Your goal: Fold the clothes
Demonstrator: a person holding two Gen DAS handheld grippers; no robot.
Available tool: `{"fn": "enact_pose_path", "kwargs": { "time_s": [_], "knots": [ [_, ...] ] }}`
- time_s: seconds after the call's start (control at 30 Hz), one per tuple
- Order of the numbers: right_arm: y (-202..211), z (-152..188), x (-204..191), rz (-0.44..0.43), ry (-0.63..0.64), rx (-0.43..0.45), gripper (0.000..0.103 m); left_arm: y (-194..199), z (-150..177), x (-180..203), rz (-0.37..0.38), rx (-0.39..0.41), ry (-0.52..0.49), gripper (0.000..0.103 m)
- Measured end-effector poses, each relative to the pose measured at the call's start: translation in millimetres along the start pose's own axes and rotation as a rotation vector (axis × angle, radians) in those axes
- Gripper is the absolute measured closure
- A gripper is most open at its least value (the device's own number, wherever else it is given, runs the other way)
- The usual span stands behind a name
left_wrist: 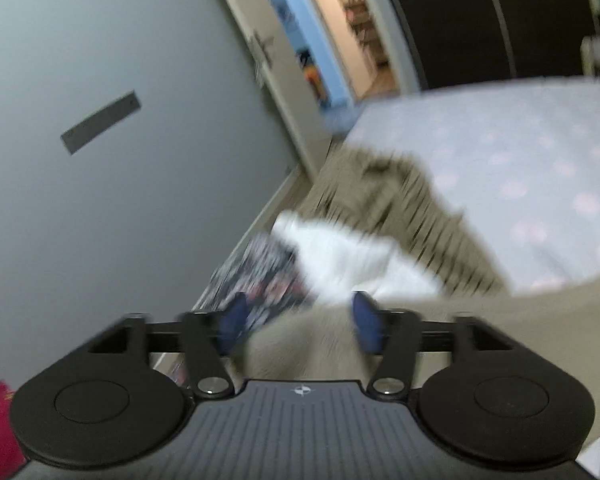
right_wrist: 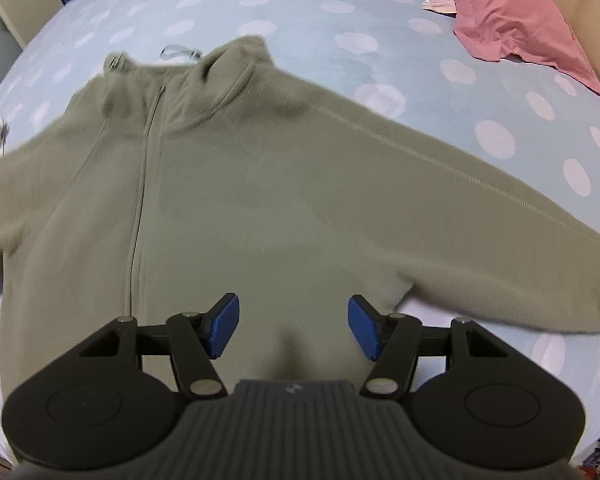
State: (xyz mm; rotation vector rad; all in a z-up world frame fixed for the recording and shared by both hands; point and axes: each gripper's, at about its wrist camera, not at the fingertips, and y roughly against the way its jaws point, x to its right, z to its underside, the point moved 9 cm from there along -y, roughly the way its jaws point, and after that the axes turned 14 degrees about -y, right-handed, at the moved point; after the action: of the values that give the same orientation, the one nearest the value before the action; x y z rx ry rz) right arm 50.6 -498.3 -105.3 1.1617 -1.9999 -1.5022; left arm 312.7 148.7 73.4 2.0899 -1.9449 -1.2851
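An olive-green zip fleece jacket (right_wrist: 260, 184) lies spread front-up on the bed, collar far, one sleeve stretched out to the right. My right gripper (right_wrist: 292, 326) is open above the jacket's lower hem, its blue pads apart and holding nothing. In the blurred left wrist view, my left gripper (left_wrist: 300, 322) has its blue pads wide apart with a fold of the same olive fleece (left_wrist: 308, 340) bunched between them; the fleece runs off to the right. Whether the pads press the fleece cannot be told.
The bed has a light blue sheet with pale pink dots (right_wrist: 340, 8). A pink garment (right_wrist: 508, 20) lies at its far right. At the bed's left edge lie a striped tan cloth (left_wrist: 400, 200), a white cloth (left_wrist: 348, 256) and a dark patterned one (left_wrist: 260, 276). A grey wall (left_wrist: 120, 120) and doorway (left_wrist: 340, 40) stand beyond.
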Motion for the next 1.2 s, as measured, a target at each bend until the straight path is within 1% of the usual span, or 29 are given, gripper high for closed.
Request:
{"fn": "enact_pose_path", "kwargs": {
  "time_s": [0.1,0.2,0.3,0.37,0.47,0.57,0.67,0.8,0.87,0.97,1.07,1.13,1.17,1.2],
  "knots": [
    [-5.5,-23.0,9.7,-0.019,-0.012,0.019,0.039,4.7,-24.5,28.5,0.103,0.033,0.009,0.041],
    [-14.6,-47.2,13.1,-0.032,-0.006,0.034,0.039,3.6,-49.5,80.4,0.255,0.056,-0.005,0.041],
    [-23.2,-74.4,9.2,-0.049,-0.013,0.054,0.039,-2.5,-76.5,149.2,0.420,0.061,-0.025,0.041],
    [-29.3,-97.2,3.3,-0.072,-0.030,0.067,0.038,-7.9,-97.1,198.6,0.514,0.062,-0.041,0.041],
    [-39.5,-130.2,-12.0,-0.115,-0.065,0.079,0.036,-17.0,-125.0,269.6,0.647,0.061,-0.011,0.041],
    [-53.9,-158.5,-32.8,-0.159,-0.088,0.090,0.036,-26.8,-146.2,333.5,0.754,0.036,0.024,0.041],
    [-71.1,-180.9,-54.9,-0.198,-0.084,0.103,0.035,-45.1,-159.3,383.5,0.812,0.007,0.062,0.041],
    [-96.3,-206.0,-80.7,-0.248,-0.077,0.122,0.034,-77.6,-170.7,428.4,0.888,-0.042,0.169,0.041],
    [-111.5,-216.7,-89.9,-0.261,-0.096,0.122,0.034,-89.5,-171.0,443.5,0.903,-0.070,0.210,0.042],
    [-136.6,-229.8,-99.5,-0.256,-0.132,0.111,0.034,-109.9,-167.2,463.8,0.897,-0.121,0.239,0.042],
    [-158.4,-237.9,-104.8,-0.225,-0.171,0.109,0.035,-125.2,-159.7,482.7,0.888,-0.164,0.216,0.049],
    [-168.9,-240.4,-105.9,-0.215,-0.198,0.107,0.037,-131.4,-153.4,490.9,0.900,-0.181,0.228,0.060],
    [-172.3,-240.0,-106.5,-0.220,-0.208,0.102,0.047,-133.0,-150.7,494.0,0.914,-0.186,0.237,0.073],
    [-175.6,-239.5,-107.2,-0.226,-0.219,0.096,0.056,-133.1,-148.5,495.3,0.919,-0.186,0.240,0.077]
  ]
}}
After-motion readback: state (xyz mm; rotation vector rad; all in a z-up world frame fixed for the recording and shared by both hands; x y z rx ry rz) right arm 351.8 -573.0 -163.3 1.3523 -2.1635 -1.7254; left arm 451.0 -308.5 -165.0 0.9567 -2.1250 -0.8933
